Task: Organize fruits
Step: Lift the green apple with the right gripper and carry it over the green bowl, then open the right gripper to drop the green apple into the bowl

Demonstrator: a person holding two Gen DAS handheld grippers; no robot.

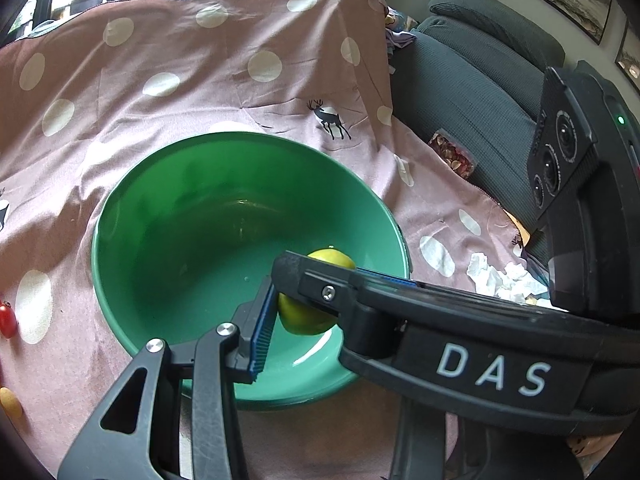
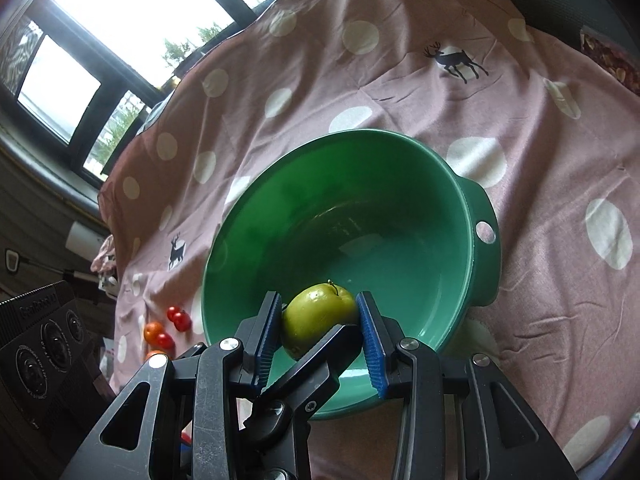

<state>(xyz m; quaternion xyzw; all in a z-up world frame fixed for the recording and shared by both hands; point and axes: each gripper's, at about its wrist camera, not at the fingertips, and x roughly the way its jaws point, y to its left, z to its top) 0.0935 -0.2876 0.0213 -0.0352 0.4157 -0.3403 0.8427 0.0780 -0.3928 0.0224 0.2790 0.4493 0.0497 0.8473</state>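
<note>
Green apple (image 2: 316, 316) pinched between right gripper (image 2: 320, 332) pads, left gripper (image 1: 304, 300) also clamped on it, inside green bowl (image 2: 476, 208).

Glossy plastic bowl (image 2: 486, 268), matt cotton-like cloth (image 2: 520, 128), waxy-smooth apple (image 2: 316, 316)

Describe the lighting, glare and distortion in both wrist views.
Left wrist view: strong fisheye bending, dark corners, soft glare on the green bowl wall. Right wrist view: window blown out white, the cloth evenly lit, the green apple sharp.
</note>
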